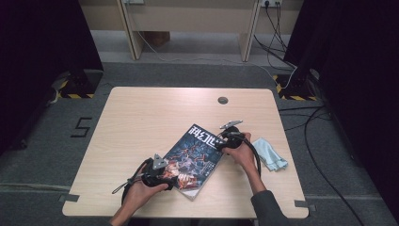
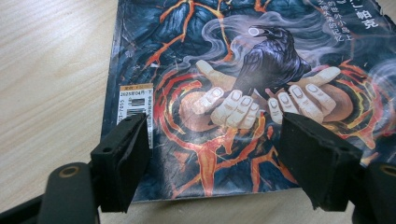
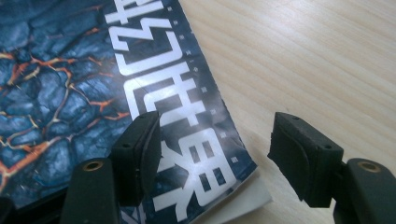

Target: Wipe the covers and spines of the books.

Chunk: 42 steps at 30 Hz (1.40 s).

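Observation:
A magazine [image 1: 195, 155] with a dark blue and orange cover lies flat and askew on the wooden table [image 1: 141, 117], near its front. My left gripper [image 1: 173, 178] is at the magazine's near corner. In the left gripper view its jaws [image 2: 212, 126] stand open over the cover [image 2: 224, 56], above a picture of a crow on two hands. My right gripper [image 1: 221, 139] is at the far right corner. Its jaws [image 3: 215, 126] stand open, one over the white title on the cover [image 3: 70, 84], the other over bare wood. Nothing is pinched by either.
A light blue cloth [image 1: 270, 153] lies crumpled on the table to the right of the right hand. A round grommet [image 1: 222, 100] sits near the table's far edge. Cables [image 1: 315, 127] run over the floor at the right.

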Each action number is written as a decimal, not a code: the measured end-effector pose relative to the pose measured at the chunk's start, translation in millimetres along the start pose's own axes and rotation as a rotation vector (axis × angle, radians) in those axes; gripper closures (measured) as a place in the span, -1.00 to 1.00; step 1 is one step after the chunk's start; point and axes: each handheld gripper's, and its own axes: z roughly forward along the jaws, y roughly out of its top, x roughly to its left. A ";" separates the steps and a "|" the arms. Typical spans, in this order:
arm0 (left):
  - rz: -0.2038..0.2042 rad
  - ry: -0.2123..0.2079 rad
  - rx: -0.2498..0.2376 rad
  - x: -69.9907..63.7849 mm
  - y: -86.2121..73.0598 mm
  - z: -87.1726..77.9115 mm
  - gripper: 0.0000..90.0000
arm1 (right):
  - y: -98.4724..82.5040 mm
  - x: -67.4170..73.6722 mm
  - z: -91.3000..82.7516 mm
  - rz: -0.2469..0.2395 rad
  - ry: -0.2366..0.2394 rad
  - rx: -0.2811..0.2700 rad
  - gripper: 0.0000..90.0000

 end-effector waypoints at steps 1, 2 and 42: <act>0.001 -0.001 0.002 0.2 0.3 0.0 -0.46 | -0.9 -0.6 -0.2 0.001 0.005 -0.004 -0.20; 0.001 -0.005 0.000 0.5 0.4 0.3 -0.46 | -2.3 -0.2 -0.7 0.005 0.015 -0.007 -0.18; 0.021 0.140 0.118 30.8 42.7 24.1 -0.63 | -117.3 57.6 -88.2 -0.065 0.056 0.020 -0.24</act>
